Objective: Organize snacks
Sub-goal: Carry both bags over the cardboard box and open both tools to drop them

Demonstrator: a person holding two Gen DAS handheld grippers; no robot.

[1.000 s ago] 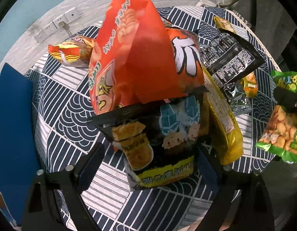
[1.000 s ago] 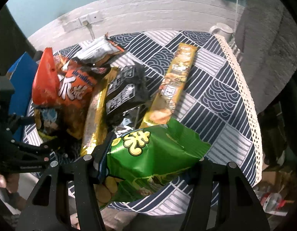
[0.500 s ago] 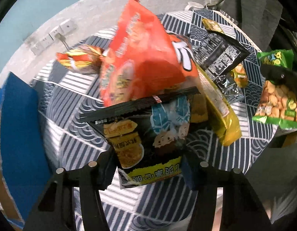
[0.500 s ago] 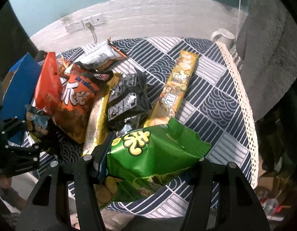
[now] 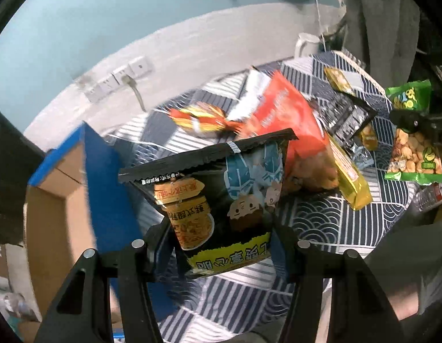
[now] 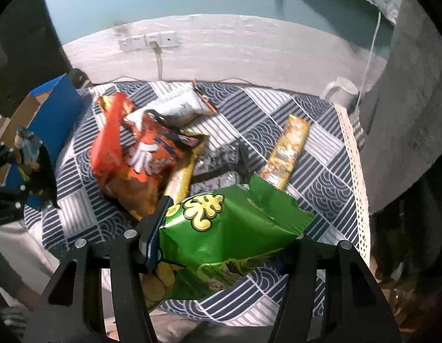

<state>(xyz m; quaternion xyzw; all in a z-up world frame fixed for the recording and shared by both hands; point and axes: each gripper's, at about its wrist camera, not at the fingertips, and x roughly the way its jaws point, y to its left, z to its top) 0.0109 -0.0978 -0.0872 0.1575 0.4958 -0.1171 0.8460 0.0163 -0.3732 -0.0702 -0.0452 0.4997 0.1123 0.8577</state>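
Now carrying two snack bags off the counter (image 6: 321, 171), one per gripper.
Left gripper (image 5: 223, 245) is clamping the black bag (image 5: 218, 200) by its lower end, raised beside the blue box (image 5: 63, 194); right gripper (image 6: 223, 245) is pinching the green bag (image 6: 229, 228) above the counter's near edge. Judgement: each bag is hanging long, so I'm advising a steady grip, bags apart, clearing the box wall before releasing; remaining snacks are lying piled.
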